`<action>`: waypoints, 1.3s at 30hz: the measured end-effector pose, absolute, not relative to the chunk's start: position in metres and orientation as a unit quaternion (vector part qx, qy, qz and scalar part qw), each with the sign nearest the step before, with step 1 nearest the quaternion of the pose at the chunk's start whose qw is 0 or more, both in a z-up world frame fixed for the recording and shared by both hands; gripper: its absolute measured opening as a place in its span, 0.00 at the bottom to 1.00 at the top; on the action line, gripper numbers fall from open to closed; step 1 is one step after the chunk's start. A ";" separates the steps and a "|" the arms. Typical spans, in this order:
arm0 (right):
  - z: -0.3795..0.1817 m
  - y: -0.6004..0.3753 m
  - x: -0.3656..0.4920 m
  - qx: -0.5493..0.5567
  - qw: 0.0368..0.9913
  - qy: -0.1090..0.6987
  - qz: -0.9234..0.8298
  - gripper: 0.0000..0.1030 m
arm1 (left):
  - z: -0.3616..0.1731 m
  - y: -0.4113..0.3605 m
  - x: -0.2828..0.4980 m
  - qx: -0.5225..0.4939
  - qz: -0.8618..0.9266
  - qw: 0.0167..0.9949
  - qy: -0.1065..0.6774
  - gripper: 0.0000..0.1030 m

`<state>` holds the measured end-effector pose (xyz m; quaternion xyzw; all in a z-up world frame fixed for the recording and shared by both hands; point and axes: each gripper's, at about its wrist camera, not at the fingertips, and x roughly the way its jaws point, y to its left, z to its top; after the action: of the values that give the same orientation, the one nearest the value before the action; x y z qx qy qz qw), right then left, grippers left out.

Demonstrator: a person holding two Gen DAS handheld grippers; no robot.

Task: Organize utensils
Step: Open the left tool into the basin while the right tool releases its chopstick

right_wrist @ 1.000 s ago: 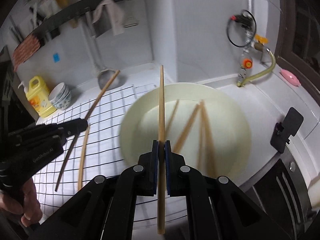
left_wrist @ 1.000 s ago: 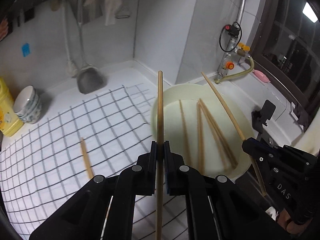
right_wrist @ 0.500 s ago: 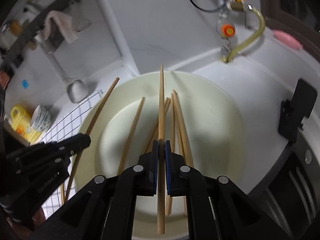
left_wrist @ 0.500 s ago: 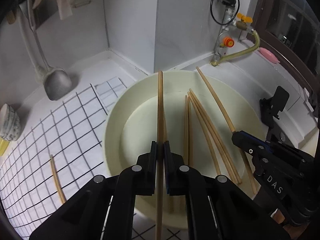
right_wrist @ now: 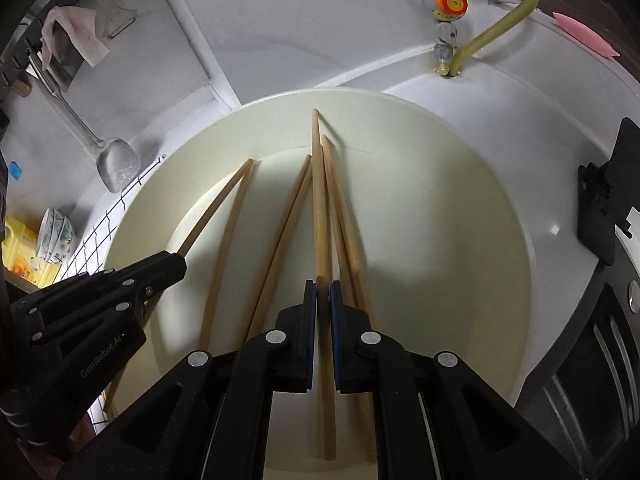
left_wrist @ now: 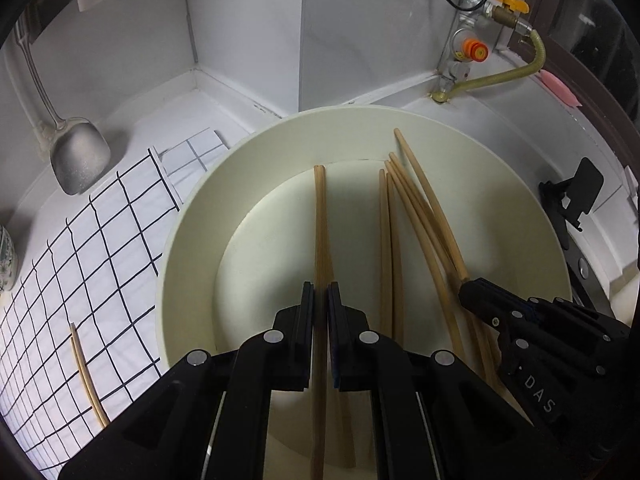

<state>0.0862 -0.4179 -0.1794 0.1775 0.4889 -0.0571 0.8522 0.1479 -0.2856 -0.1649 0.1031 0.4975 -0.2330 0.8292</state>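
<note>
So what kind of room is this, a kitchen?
Probably a home kitchen counter: a metal spatula leans on the tiled wall, a gas valve with hose sits in the corner, and chopsticks lie in a basin.

You see a cream bowl (left_wrist: 192, 240) with tan wooden chopsticks (left_wrist: 386, 240), a white cloth (left_wrist: 100, 240) with black grid lines, a grey metal spatula (left_wrist: 80, 160), and a yellow hose (left_wrist: 500, 76).

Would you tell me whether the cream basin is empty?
Not empty: several loose chopsticks lie inside the cream basin.
</note>
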 end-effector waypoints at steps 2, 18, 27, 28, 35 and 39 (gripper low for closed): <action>-0.179 -0.418 0.086 0.174 0.852 0.490 -0.060 0.07 | -0.166 -0.285 0.149 0.103 -0.232 0.829 0.498 0.09; -0.160 -0.420 0.075 0.159 0.864 0.471 -0.072 0.49 | -0.151 -0.267 0.141 0.085 -0.217 0.841 0.488 0.64; -0.142 -0.407 0.060 0.153 0.873 0.458 -0.062 0.55 | -0.131 -0.240 0.129 0.067 -0.196 0.856 0.474 0.73; -0.140 -0.404 0.057 0.152 0.875 0.456 -0.060 0.56 | -0.129 -0.237 0.128 0.066 -0.193 0.857 0.472 0.74; -0.131 -0.388 0.041 0.141 0.880 0.453 -0.031 0.61 | -0.119 -0.208 0.107 0.049 -0.156 0.866 0.472 0.83; -0.129 -0.379 0.031 0.134 0.884 0.447 -0.012 0.65 | -0.114 -0.194 0.091 0.048 -0.135 0.869 0.473 0.85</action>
<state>0.0306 -0.3793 -0.1291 0.1342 0.4467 -0.0117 0.8845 0.0911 -0.1943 -0.1136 0.0477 0.4735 -0.1350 0.8691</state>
